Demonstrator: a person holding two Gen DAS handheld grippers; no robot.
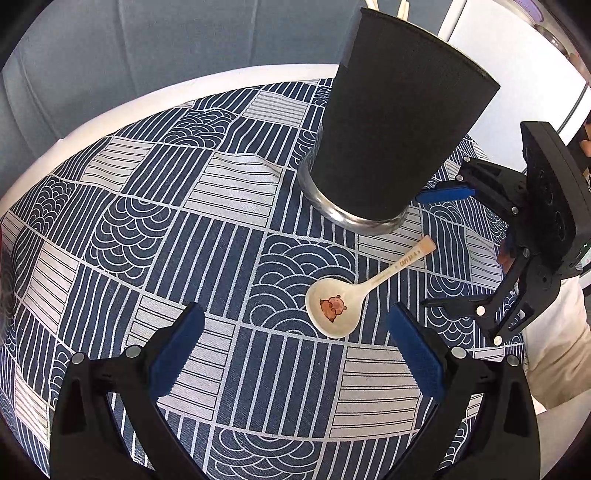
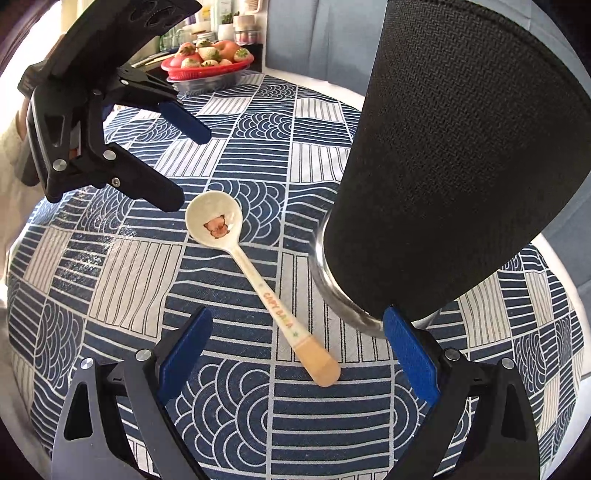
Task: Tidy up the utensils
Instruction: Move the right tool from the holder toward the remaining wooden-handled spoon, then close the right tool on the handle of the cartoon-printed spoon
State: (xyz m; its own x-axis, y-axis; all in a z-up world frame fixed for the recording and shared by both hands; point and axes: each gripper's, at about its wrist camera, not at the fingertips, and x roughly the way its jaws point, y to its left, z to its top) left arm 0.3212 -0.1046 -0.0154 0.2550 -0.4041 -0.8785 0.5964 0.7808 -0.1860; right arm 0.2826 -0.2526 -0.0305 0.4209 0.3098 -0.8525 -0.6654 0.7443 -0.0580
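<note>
A cream ceramic spoon (image 1: 334, 308) with a small brown animal printed in its bowl lies flat on the tablecloth, bowl up. A tall black utensil holder (image 1: 391, 129) with a steel base stands just behind it, and light stick ends (image 1: 402, 9) poke out of its top. My left gripper (image 1: 295, 350) is open and empty, close in front of the spoon's bowl. My right gripper (image 2: 297, 350) is open and empty, with the spoon's (image 2: 236, 254) handle end between its fingers' lines. Its right pad (image 2: 410, 354) sits close to the holder's (image 2: 461, 166) base. Each gripper shows in the other's view: right gripper (image 1: 441, 247), left gripper (image 2: 181, 162).
A blue and white patterned cloth (image 1: 221, 184) covers a round white table (image 1: 110, 107). A red bowl of fruit (image 2: 207, 62) stands at the table's far edge. Grey upholstery rises behind. A person's cream sleeve (image 1: 554, 350) is at the right.
</note>
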